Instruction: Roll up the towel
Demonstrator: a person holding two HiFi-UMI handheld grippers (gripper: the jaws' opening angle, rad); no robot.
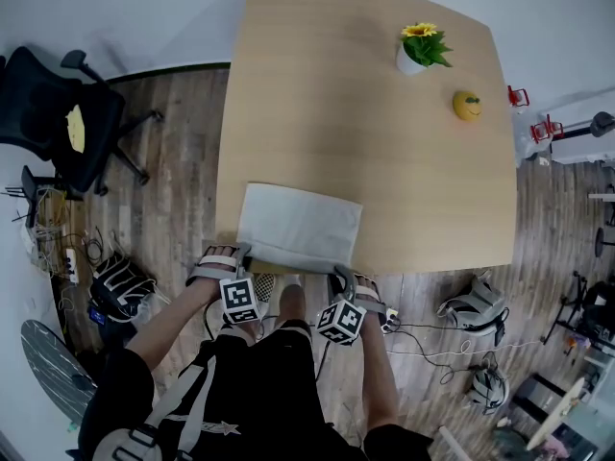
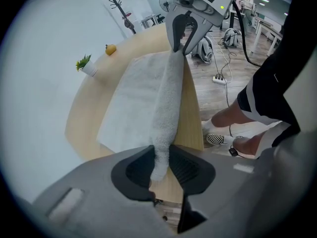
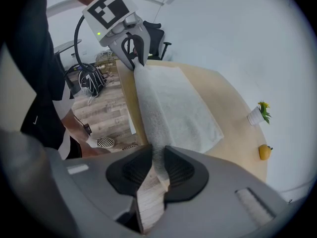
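Note:
A pale grey towel (image 1: 300, 227) lies flat on the wooden table (image 1: 384, 142), its near edge along the table's front edge. My left gripper (image 1: 240, 254) is at the towel's near left corner and my right gripper (image 1: 338, 275) at its near right corner. In the left gripper view the towel's edge (image 2: 166, 98) is bunched into a ridge that runs down between the jaws of the left gripper (image 2: 159, 165), which are shut on it. The right gripper (image 3: 157, 165) likewise pinches the ridge of the towel (image 3: 153, 118). Each gripper view shows the other gripper holding the far end.
A small potted sunflower (image 1: 420, 51) and a yellow fruit-like object (image 1: 467, 105) stand at the table's far right. A black office chair (image 1: 58, 123) is on the wooden floor at left. Bags and cables (image 1: 120, 281) lie around the person's feet.

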